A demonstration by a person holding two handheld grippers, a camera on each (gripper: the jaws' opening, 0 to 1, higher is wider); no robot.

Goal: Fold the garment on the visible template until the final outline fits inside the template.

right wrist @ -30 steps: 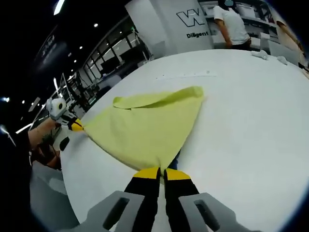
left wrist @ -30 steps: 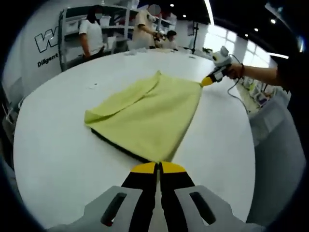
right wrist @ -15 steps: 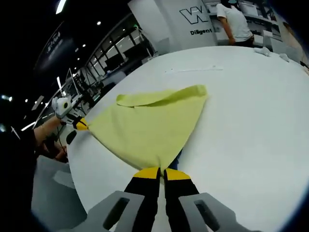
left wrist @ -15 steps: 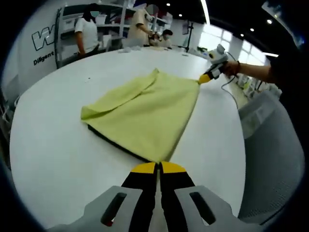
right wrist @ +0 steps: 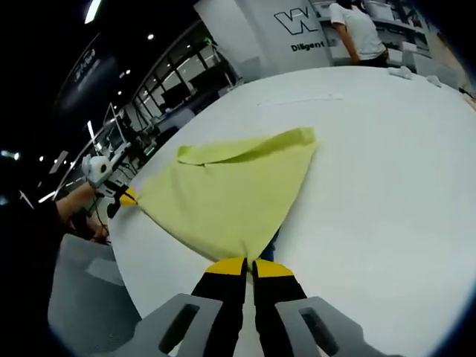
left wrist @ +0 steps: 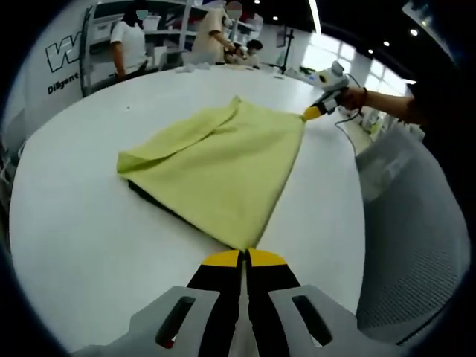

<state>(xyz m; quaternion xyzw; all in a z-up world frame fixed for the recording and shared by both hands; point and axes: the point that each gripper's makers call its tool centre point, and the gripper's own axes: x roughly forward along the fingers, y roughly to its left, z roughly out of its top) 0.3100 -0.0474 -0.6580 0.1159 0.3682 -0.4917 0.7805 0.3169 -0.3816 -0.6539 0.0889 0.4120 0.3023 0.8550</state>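
Observation:
A pale yellow garment [left wrist: 223, 160] lies stretched over the round white table [left wrist: 74, 223], held taut by two corners. A dark template edge [left wrist: 167, 214] peeks out under its near left side. My left gripper [left wrist: 244, 257] is shut on the garment's near corner. In that view the other gripper [left wrist: 321, 106] pinches the far corner, held by a hand. In the right gripper view the garment [right wrist: 230, 197] spreads ahead, my right gripper [right wrist: 249, 262] shut on its near corner, and the left gripper [right wrist: 123, 195] grips the far left corner. A dark sliver of template [right wrist: 272, 239] shows beside the cloth.
Several people stand by shelves [left wrist: 149, 41] at the back beyond the table. A grey chair back [left wrist: 405, 245] stands off the table's right edge in the left gripper view. A wall with lettering [right wrist: 305, 33] and a person [right wrist: 357, 33] stand behind the table [right wrist: 387, 186].
Both cameras shifted slightly with the hands; the garment stays stretched between the two grippers, pulled a little nearer the table edge. Both grips are unchanged.

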